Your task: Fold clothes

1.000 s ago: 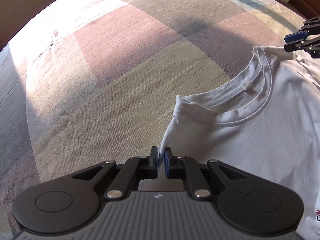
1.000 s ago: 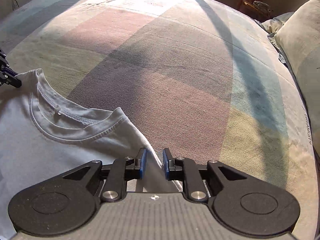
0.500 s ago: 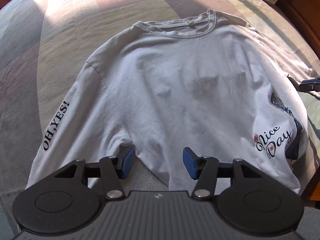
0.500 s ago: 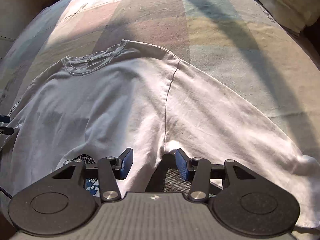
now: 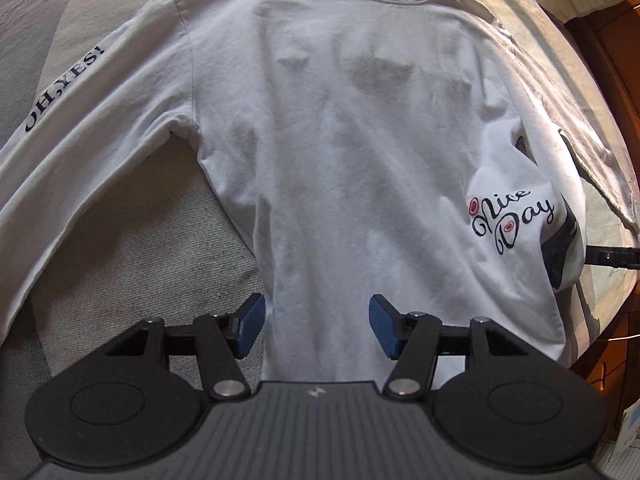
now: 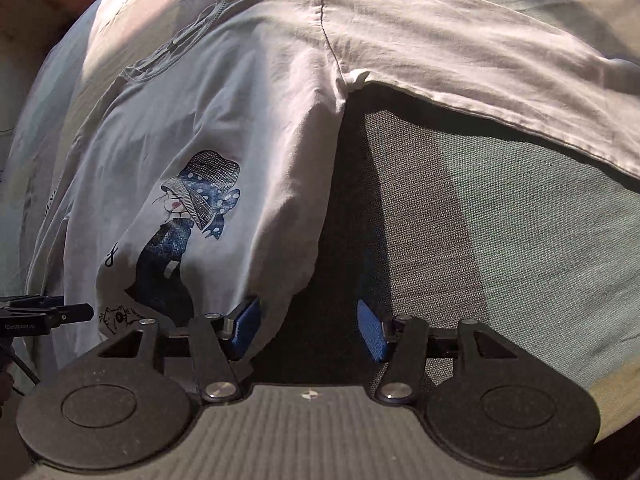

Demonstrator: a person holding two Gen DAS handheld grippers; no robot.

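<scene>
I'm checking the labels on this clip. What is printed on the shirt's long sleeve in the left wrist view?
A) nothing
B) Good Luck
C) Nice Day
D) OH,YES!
D: the sleeve of the white shirt carries "OH,YES!" in dark letters; "Nice Day" sits on the turned-up hem corner on the other side.

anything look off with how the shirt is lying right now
Yes. The white shirt lies mostly flat on the bed, but its side by the right gripper is flipped over onto itself, exposing the "Nice Day" lettering and a hat-girl print. Both grippers are open, holding nothing.
</scene>
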